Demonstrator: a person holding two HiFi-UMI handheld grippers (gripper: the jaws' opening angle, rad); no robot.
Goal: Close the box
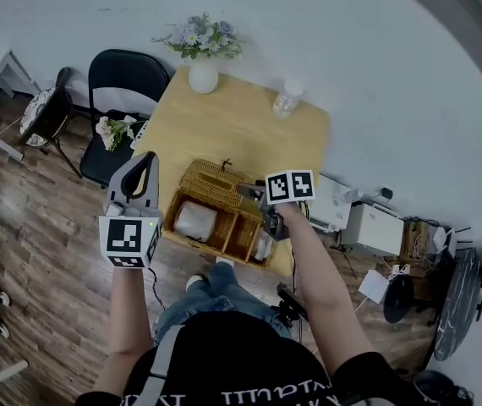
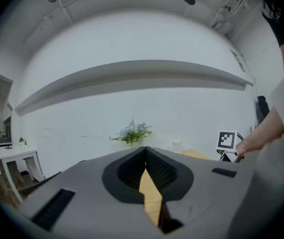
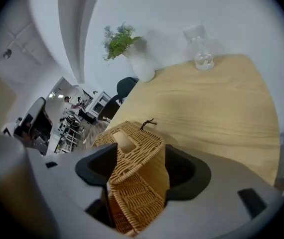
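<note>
Where we are: at the near edge of the wooden table (image 1: 224, 125), looking steeply down, with one gripper in each hand
Wooden table: pale top, set against a white wall
Black chair (image 1: 127, 79): at the table's left end, with a bouquet (image 1: 114, 130) lying on its seat
Wicker box (image 1: 243, 233): at the table's near edge just in front of us, open, split into two compartments; a white packet (image 1: 195, 221) lies in the left one
Wicker lid (image 1: 211, 180): swung up and back over the box's far side, not yet closed; a dark cord loop (image 3: 149, 124) sits at its far edge
Right gripper (image 3: 139, 153): we hold it at the lid's right end; its jaws stand wide and clamp across the lid, with weave filling the gap from pad to pad
Left gripper (image 2: 145, 151): we hold it raised to the left of the box, touching nothing; jaw tips together, nothing between them
White vase (image 1: 203, 76): at the table's far left edge, holding pale flowers (image 1: 200, 36)
Glass jar (image 1: 287, 98): near the far right corner, well apart from the vase
</note>
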